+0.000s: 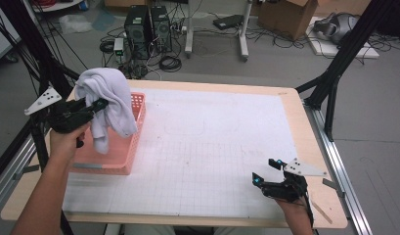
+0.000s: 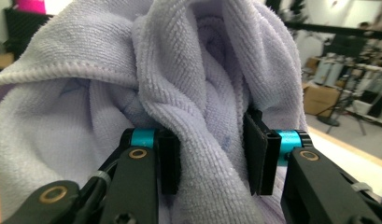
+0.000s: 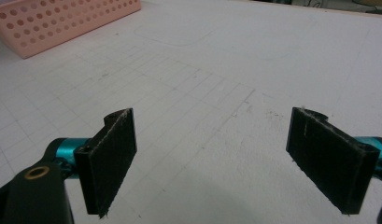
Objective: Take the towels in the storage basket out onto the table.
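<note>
The left gripper (image 1: 97,105) has its black jaws clamped on a thick fold of the white terry-cloth towel (image 1: 107,100), and the bundle hangs in the air above the pink perforated plastic basket (image 1: 137,117) at the table's left edge. From the left gripper view the pinch is plain: the pads (image 2: 169,161) bite into a bunched ridge of towel (image 2: 198,93), with loose cloth billowing over and around them. The tail of the towel droops down toward the basket's inside; whether it touches the bottom I can't tell.

Over at the near right corner of the white gridded table (image 1: 212,147), the right gripper (image 1: 266,171) sits low with its jaws spread wide and nothing between them. Its pads (image 3: 109,158) frame bare grid, the basket (image 3: 62,23) well off at the far side.

To my eye this is the lift-out step: towel raised, not yet clear of the basket. Next it wants carrying sideways over the rim to the open middle of the table, high enough that the dangling end doesn't snag the basket wall, where the idle right gripper could catch a free corner for spreading.
</note>
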`<state>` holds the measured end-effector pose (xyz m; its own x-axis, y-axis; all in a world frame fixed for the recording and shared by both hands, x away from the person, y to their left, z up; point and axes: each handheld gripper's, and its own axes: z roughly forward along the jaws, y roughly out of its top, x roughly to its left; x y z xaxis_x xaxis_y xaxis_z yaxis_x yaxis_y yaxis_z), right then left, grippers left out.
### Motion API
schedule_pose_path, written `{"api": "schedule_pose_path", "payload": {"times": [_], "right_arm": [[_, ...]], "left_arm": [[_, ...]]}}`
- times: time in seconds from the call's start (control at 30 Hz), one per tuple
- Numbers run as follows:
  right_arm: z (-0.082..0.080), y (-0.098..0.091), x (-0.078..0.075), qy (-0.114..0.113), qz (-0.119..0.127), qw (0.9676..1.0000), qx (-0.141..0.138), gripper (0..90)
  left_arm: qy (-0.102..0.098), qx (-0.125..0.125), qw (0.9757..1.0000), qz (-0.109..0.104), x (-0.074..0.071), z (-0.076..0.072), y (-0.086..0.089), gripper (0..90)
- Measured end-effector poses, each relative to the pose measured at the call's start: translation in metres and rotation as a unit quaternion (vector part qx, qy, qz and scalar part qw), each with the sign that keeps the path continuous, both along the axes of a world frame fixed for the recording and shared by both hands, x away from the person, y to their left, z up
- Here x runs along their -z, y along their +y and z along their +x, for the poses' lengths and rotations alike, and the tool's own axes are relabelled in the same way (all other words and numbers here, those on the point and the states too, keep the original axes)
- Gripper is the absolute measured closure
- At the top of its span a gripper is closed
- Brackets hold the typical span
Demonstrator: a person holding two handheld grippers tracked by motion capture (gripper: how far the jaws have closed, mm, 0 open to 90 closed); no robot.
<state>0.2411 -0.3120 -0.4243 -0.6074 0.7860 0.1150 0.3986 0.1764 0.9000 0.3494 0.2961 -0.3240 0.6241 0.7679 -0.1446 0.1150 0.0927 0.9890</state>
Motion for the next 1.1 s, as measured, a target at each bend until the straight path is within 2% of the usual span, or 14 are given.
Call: {"api": "schedule_pose_path", "payload": {"times": [0.13, 0.27, 0.33, 0.5, 0.73, 0.8, 1.0, 1.1], "right_arm": [[0.0, -0.001, 0.0, -0.004, -0.002, 1.0, 0.0, 14.7], [0.001, 0.0, 0.0, -0.004, 0.001, 1.0, -0.002, 14.7], [0.001, 0.0, 0.0, -0.004, 0.001, 1.0, -0.003, 14.7], [0.001, 0.0, 0.0, -0.004, 0.001, 1.0, -0.003, 14.7], [0.002, 0.0, 0.0, -0.003, 0.001, 1.0, -0.004, 14.7], [0.002, 0.0, 0.0, -0.005, -0.001, 1.0, -0.005, 14.7], [0.002, 0.0, 0.0, -0.006, -0.002, 1.0, -0.006, 14.7], [0.001, 0.0, 0.0, -0.005, -0.001, 1.0, -0.005, 14.7]], "left_arm": [[-0.019, 0.034, 0.9992, -0.005, -0.011, -0.003, -0.008, 62.8], [-0.038, 0.066, 0.9971, -0.008, -0.021, -0.006, -0.023, 62.8], [-0.042, 0.08, 0.9958, -0.013, -0.024, -0.006, -0.031, 62.7], [-0.051, 0.107, 0.9928, -0.01, -0.033, -0.007, -0.051, 62.6], [-0.049, 0.137, 0.9893, -0.003, -0.038, -0.005, -0.086, 62.3], [-0.045, 0.148, 0.988, 0.005, -0.037, -0.004, -0.097, 62.2], [-0.033, 0.181, 0.9825, 0.024, -0.028, 0.001, -0.132, 62.2], [-0.026, 0.197, 0.9797, 0.028, -0.018, 0.005, -0.153, 62.0]]}}
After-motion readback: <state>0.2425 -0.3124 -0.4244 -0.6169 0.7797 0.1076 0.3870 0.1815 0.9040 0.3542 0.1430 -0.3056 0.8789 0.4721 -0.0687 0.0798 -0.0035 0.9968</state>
